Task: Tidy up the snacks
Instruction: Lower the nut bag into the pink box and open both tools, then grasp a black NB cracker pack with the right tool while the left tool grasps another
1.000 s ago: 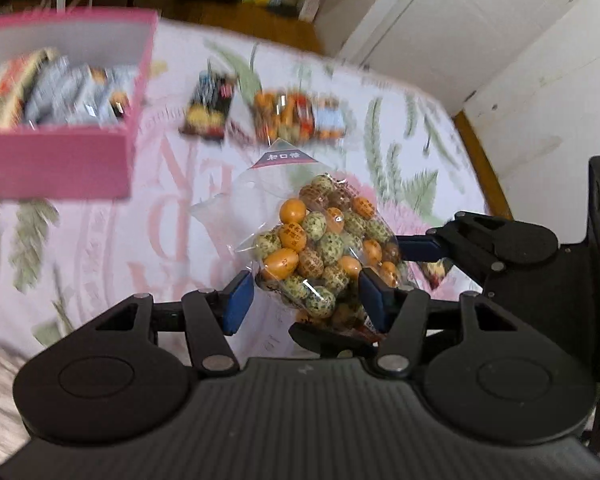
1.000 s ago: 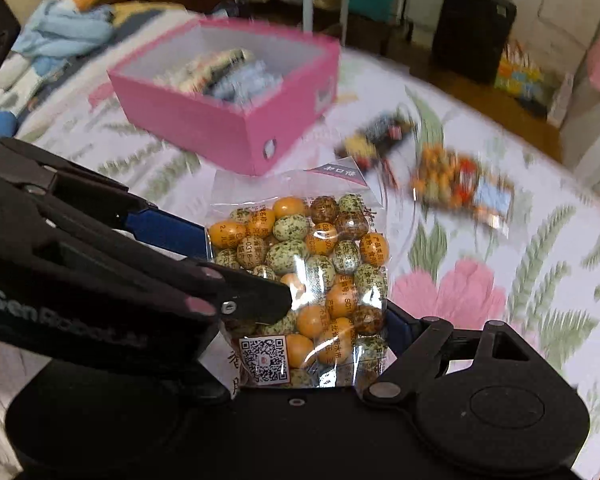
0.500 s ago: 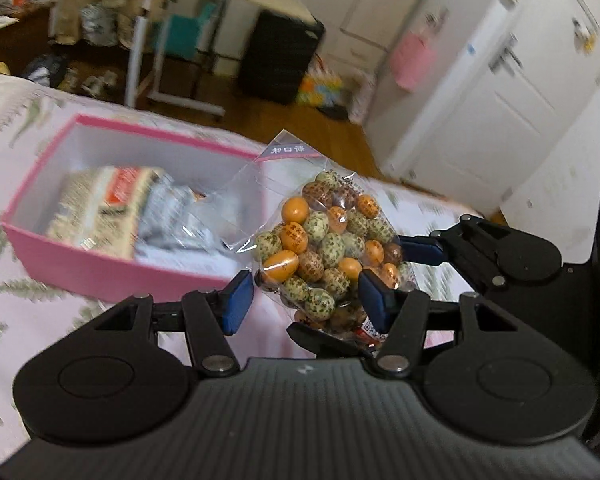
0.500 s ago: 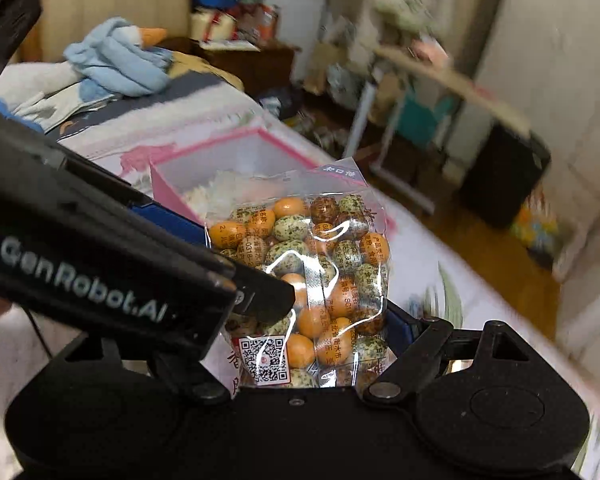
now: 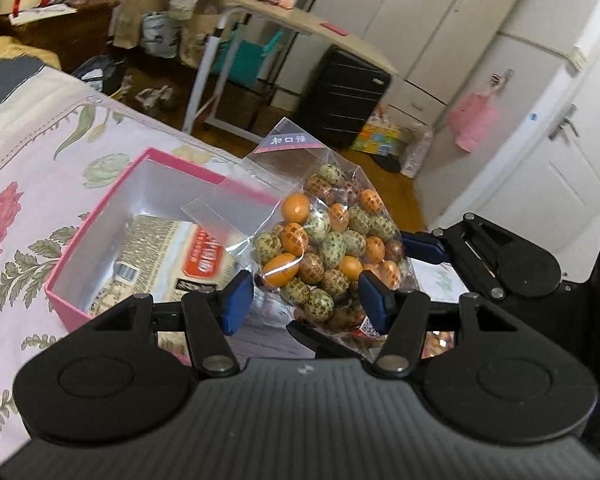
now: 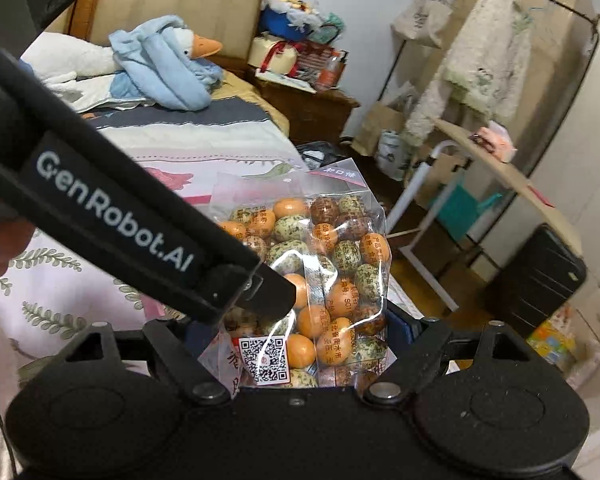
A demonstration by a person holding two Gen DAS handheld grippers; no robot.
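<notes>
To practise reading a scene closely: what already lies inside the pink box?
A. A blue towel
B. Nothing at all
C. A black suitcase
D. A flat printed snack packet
D: in the left wrist view a printed snack packet lies flat inside the pink box.

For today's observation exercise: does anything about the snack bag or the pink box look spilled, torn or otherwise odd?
Nothing spilled or torn. The one oddity: the clear bag of egg-shaped snacks is gripped by both the left gripper and the right gripper at once, hanging tilted above the open pink box.
</notes>
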